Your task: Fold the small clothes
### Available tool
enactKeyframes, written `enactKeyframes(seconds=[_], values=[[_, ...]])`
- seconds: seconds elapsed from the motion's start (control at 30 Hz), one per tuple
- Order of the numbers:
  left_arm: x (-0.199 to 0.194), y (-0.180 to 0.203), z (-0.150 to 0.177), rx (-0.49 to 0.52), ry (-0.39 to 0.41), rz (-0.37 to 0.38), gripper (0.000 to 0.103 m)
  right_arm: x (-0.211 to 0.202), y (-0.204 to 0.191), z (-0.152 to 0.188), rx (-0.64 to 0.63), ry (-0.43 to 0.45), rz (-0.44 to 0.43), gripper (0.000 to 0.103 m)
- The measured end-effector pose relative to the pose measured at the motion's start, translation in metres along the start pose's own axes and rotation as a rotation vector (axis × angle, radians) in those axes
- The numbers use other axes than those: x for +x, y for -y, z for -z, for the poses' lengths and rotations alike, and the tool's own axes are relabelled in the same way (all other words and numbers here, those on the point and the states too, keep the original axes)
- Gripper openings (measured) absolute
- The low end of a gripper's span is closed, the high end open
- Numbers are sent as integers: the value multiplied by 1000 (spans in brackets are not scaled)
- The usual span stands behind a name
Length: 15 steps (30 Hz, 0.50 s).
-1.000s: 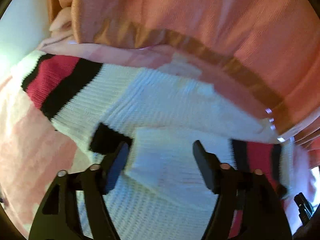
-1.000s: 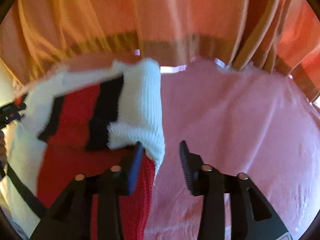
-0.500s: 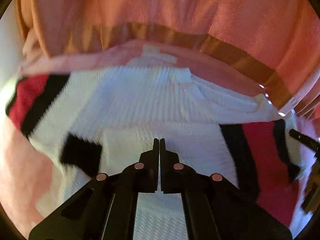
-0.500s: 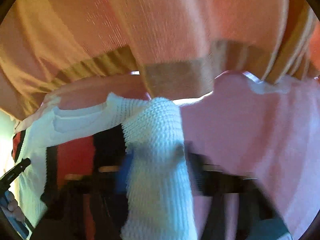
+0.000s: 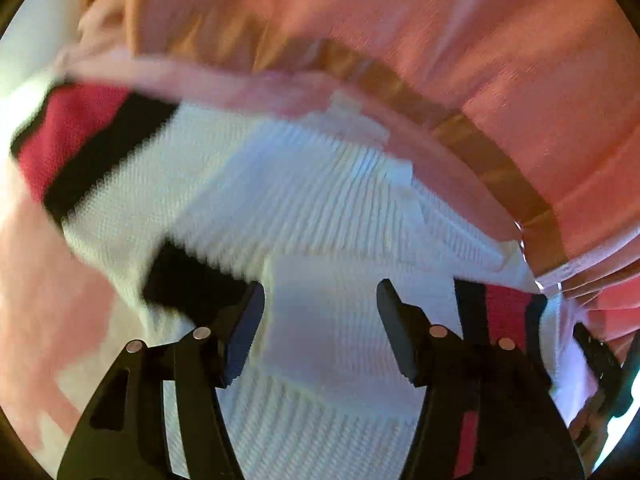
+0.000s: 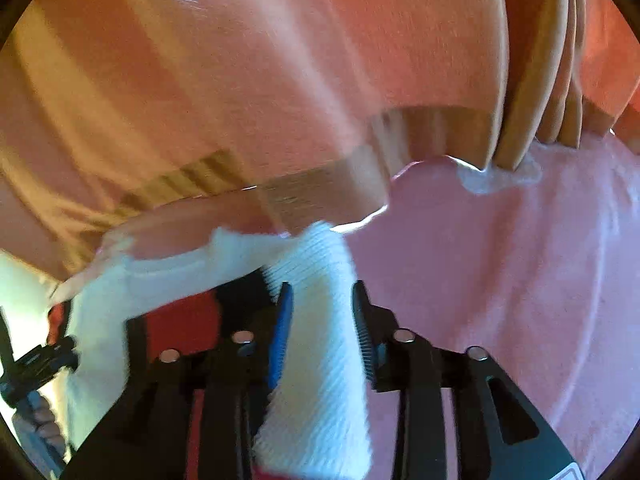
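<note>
A white knit sweater (image 5: 304, 200) with red and black stripes lies on a pink cover (image 6: 500, 280). My left gripper (image 5: 320, 320) hangs just over its white middle. Its jaws are opening, with only flat knit under the gap and nothing pinched. My right gripper (image 6: 320, 320) is at the sweater's right side, jaws opening. The white ribbed cuff (image 6: 316, 360) runs through the gap and drapes back over the fingers. The pads do not visibly squeeze it. A red and black striped sleeve (image 6: 180, 328) lies left of that cuff.
A salmon curtain (image 5: 440, 40) with a tan band hangs right behind the sweater and brushes the cover's far edge. The other gripper shows at each view's side edge (image 5: 600, 360), (image 6: 36, 360), with a person's fingers (image 6: 40, 420) below it.
My left gripper shut fully half a second ago and now stands apart again. My right gripper closed around the white cuff, moved along the sweater, and its jaws have since widened.
</note>
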State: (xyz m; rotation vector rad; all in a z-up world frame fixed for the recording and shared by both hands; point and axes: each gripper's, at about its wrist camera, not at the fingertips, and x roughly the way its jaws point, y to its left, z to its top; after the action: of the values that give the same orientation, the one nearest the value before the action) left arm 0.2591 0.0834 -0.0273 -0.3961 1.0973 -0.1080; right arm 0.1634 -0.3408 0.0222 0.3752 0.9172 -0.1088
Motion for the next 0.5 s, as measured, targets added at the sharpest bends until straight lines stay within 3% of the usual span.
enactKeyframes(seconds=[0.03,0.1,0.17,0.2,0.23,0.3,0.4,0.47,0.5], values=[[4,-2,5,-19,-30,0,56,-3,-7,7,-23,-23,7,41],[7,-3,8,-34,-12,-8,53,-13,-11,30,-69,-81,24,45],[6,5,11,13,2,-45,36,-20,-13,53,-88,-127,35,51],[5,8,12,47,21,-58,15,-23,-15,67,-99,-157,34,51],[6,9,10,57,26,-57,7,-24,-19,74,-108,-172,36,51],[1,11,5,57,54,-26,6,-27,-25,83,-122,-173,34,51],[-18,21,-7,121,160,-20,6,-30,-26,84,-116,-139,32,53],[-12,18,-9,142,151,-62,7,-23,-25,84,-128,-149,58,56],[1,10,-8,143,106,-94,7,-16,-26,85,-145,-164,91,56]])
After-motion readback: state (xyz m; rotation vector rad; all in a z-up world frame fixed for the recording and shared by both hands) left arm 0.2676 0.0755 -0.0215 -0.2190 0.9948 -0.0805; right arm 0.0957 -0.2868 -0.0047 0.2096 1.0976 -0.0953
